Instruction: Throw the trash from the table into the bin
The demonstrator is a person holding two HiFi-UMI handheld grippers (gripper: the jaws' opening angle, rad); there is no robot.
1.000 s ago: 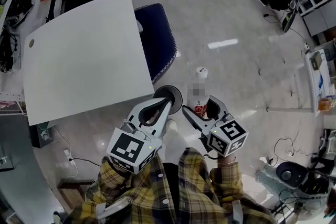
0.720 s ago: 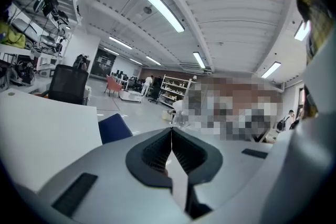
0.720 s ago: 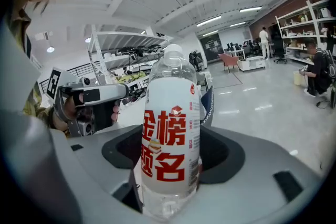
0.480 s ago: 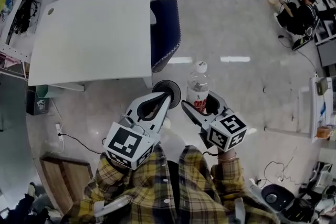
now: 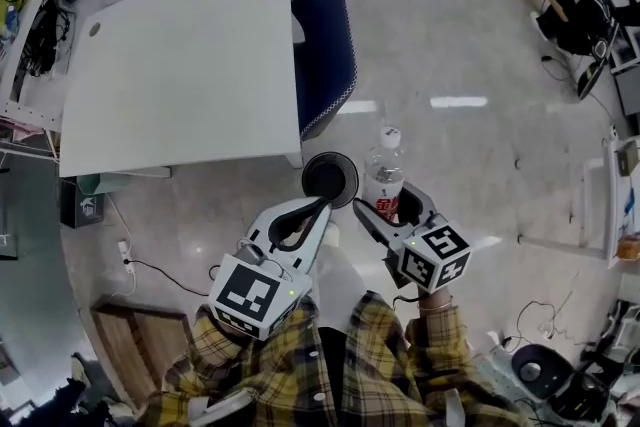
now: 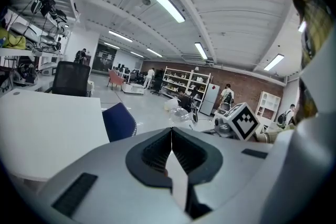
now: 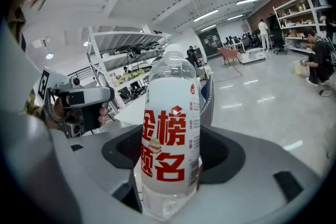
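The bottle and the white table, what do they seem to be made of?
The bottle: probably thin clear plastic, glossy; it is see-through above and below a white label with red print. The table: smooth, matte white top, perhaps laminate or painted board; evenly white with no reflections.

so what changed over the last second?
Nothing taken or let go. The head camera swung, so the white table and blue chair shifted in frame; both grippers barely moved. The right gripper stays clamped on the upright plastic bottle; the left gripper stays shut.
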